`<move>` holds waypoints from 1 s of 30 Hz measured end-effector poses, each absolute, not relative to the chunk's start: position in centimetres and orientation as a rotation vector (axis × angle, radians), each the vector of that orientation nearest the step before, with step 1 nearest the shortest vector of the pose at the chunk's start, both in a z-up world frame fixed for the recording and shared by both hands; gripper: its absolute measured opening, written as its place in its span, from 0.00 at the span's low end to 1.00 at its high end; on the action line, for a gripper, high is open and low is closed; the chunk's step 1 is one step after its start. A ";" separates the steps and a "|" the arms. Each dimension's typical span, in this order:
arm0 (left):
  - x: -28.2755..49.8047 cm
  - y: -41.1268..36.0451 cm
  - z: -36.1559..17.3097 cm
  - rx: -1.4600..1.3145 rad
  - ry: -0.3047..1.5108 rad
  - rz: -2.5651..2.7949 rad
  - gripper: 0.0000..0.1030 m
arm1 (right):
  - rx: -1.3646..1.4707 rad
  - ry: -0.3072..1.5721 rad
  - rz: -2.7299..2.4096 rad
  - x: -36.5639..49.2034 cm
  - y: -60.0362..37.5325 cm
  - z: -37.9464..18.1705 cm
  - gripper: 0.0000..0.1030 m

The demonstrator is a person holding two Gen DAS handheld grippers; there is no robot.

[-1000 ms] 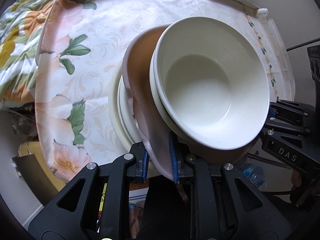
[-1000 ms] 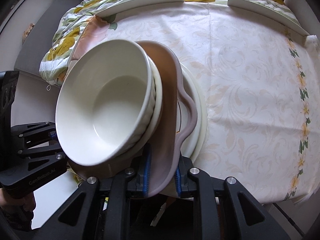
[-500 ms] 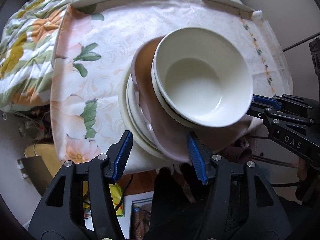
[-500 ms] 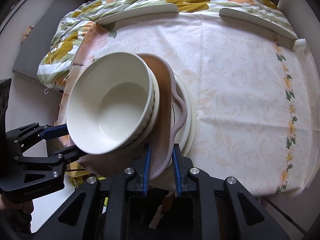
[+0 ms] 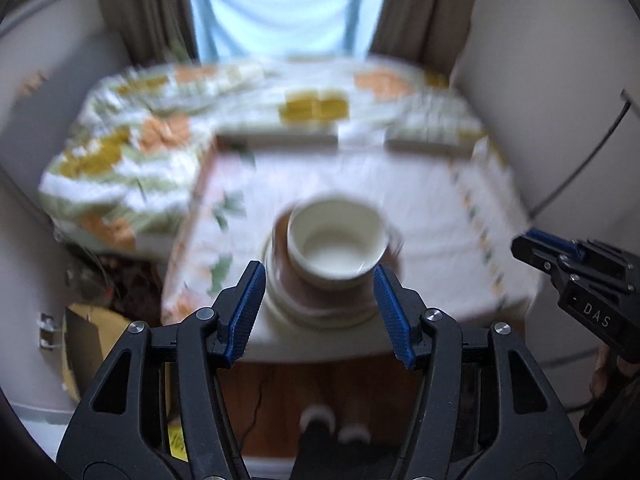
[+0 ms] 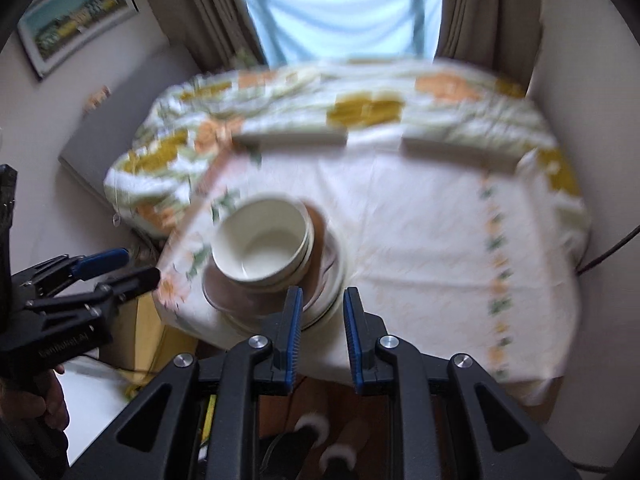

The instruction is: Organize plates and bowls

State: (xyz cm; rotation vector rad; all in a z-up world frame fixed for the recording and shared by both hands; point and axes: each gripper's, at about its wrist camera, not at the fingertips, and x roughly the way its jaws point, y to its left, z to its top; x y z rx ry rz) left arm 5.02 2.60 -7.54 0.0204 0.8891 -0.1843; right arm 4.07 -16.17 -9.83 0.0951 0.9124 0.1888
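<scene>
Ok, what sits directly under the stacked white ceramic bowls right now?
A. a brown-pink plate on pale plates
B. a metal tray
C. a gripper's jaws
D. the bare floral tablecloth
A: the white ceramic bowls rest on a brown-pink plate, itself on pale plates, with both grippers clear.

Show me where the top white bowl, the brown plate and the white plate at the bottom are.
top white bowl (image 5: pixel 336 240), left wrist view, inner floor
brown plate (image 5: pixel 320 298), left wrist view, near rim
white plate (image 6: pixel 334 276), right wrist view, right edge

A home's living room. A floral-clothed bench (image 6: pixel 420 240) stands before a curtained window (image 6: pixel 340 12). A framed picture (image 6: pixel 76 16) hangs on the wall.
</scene>
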 end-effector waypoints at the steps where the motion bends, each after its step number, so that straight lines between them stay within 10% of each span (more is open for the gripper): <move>1: 3.7 2.3 -6.2 0.009 0.833 -0.173 0.58 | 0.083 0.872 0.172 3.1 -16.7 -8.6 0.18; 6: -1.7 1.3 -1.4 -0.027 0.585 -0.150 1.00 | 0.067 0.696 0.088 -1.6 -19.3 -4.0 0.66; 8: -3.3 0.8 -0.1 -0.016 0.521 -0.141 1.00 | 0.058 0.652 0.042 -3.0 -20.0 -3.1 0.82; 30: -6.4 0.5 0.9 0.062 0.417 -0.129 1.00 | 0.082 0.464 -0.062 -7.0 -19.6 -1.0 0.96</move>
